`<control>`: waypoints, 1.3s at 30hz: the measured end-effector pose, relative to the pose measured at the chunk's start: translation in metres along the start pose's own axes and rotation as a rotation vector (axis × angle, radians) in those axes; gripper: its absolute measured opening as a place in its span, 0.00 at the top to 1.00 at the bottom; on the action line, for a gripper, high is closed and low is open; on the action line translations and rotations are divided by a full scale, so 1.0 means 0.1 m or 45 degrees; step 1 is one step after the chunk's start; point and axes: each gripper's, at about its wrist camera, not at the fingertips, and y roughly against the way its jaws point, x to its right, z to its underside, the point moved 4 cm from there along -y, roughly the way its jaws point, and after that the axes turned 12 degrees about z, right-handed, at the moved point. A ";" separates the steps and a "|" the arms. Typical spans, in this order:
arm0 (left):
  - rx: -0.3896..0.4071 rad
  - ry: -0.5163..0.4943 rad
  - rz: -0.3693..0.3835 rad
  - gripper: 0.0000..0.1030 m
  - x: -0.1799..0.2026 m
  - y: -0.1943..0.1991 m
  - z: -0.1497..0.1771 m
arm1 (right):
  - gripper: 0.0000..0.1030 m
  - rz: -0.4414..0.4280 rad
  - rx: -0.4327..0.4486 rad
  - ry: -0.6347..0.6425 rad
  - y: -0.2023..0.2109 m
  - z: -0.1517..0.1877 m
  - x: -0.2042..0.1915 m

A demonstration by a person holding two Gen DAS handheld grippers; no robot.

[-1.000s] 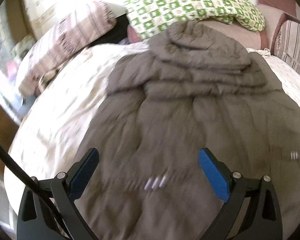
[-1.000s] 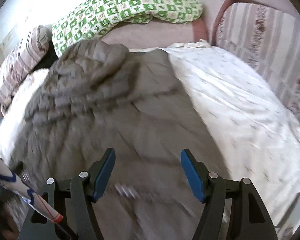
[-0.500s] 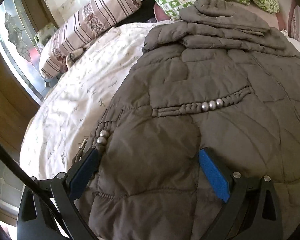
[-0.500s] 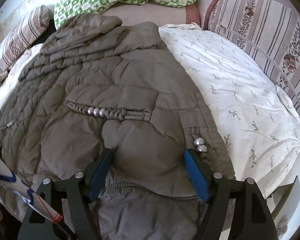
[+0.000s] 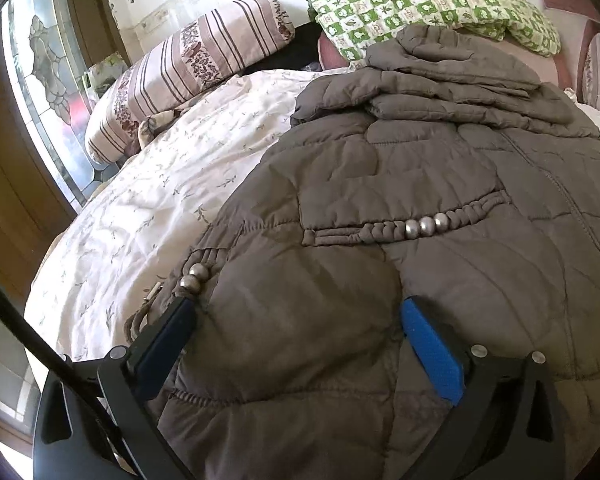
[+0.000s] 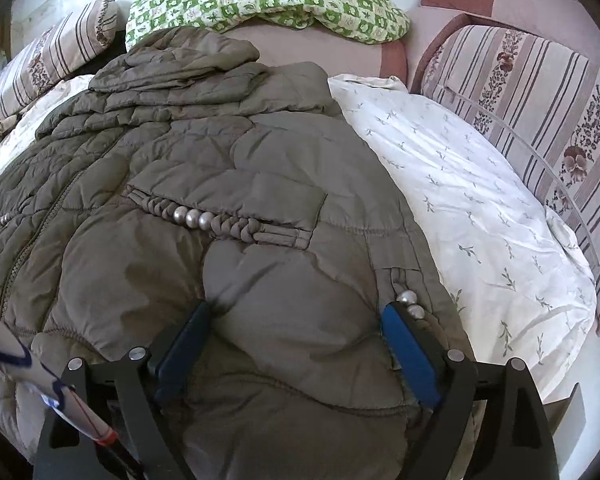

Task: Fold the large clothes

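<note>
A grey-brown quilted puffer jacket (image 5: pixel 420 168) lies spread on the bed, hood towards the pillows, hem towards me; it also shows in the right wrist view (image 6: pixel 220 160). My left gripper (image 5: pixel 296 308) is open, its blue-padded fingers pressed down on the jacket's left hem corner with padded fabric bulging between them. My right gripper (image 6: pixel 296 312) is open, its fingers pressed on the right hem corner the same way. Neither has closed on the fabric.
The bed has a white leaf-print sheet (image 5: pixel 148 208) (image 6: pixel 480 208). A striped bolster (image 5: pixel 188 64) and a green checked pillow (image 5: pixel 428 4) lie at the head. A striped cushion (image 6: pixel 532 92) lines the right side. A window and wooden frame (image 5: pixel 28 120) stand at the left.
Both grippers have come down from above the jacket onto its hem corners and then held still. The jaws stayed open throughout.
</note>
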 end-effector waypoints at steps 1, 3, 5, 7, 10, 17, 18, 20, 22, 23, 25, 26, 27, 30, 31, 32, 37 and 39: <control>0.002 0.000 0.000 0.00 0.00 0.00 0.00 | 0.11 0.003 0.003 0.003 0.00 0.00 0.00; 0.004 0.001 0.005 0.00 0.00 0.00 -0.01 | 0.11 0.002 0.003 0.002 0.00 0.00 -0.01; 0.009 0.000 0.008 0.00 0.00 0.00 0.00 | 0.10 0.005 0.006 0.003 0.01 0.01 -0.02; 0.012 -0.001 0.012 0.00 0.00 0.01 0.01 | 0.09 0.011 0.010 0.005 0.00 0.00 -0.01; 0.018 -0.005 0.017 0.00 0.00 0.01 0.01 | 0.08 0.017 0.028 0.004 0.00 0.01 0.00; 0.006 -0.021 0.057 0.00 -0.03 0.06 0.03 | 0.07 -0.012 0.033 0.014 0.03 0.03 0.04; 0.003 -0.022 0.065 0.00 -0.03 0.07 0.03 | 0.07 -0.020 0.026 0.017 0.04 0.03 0.04; -0.001 -0.018 0.090 0.00 -0.04 0.12 0.05 | 0.07 -0.051 0.011 0.003 0.09 0.04 0.08; -0.001 -0.019 0.123 0.00 -0.06 0.19 0.08 | 0.07 -0.087 0.012 -0.013 0.18 0.06 0.12; 0.001 -0.025 0.137 0.00 -0.06 0.25 0.09 | 0.07 -0.104 0.017 -0.021 0.23 0.07 0.15; 0.028 -0.023 0.125 0.00 -0.10 0.38 0.10 | 0.07 -0.141 0.048 -0.059 0.36 0.08 0.24; 0.048 -0.021 0.105 0.00 -0.14 0.45 0.11 | 0.07 -0.144 0.065 -0.090 0.41 0.07 0.31; 0.072 -0.009 0.096 0.00 -0.19 0.53 0.11 | 0.07 -0.140 0.084 -0.133 0.46 0.06 0.42; 0.122 0.069 0.084 0.00 -0.43 0.70 0.09 | 0.07 -0.126 0.083 -0.267 0.48 0.04 0.75; 0.121 0.112 0.077 0.00 -0.54 0.71 0.09 | 0.07 -0.112 0.065 -0.319 0.43 0.05 0.88; 0.104 0.165 0.086 0.00 -0.66 0.68 0.10 | 0.07 -0.107 0.040 -0.364 0.38 0.07 1.00; -0.035 0.408 0.185 0.00 -1.01 0.43 0.25 | 0.07 -0.199 -0.157 -0.575 0.00 0.28 1.33; -0.068 0.444 0.256 0.00 -1.00 0.37 0.30 | 0.07 -0.281 -0.225 -0.617 -0.10 0.34 1.31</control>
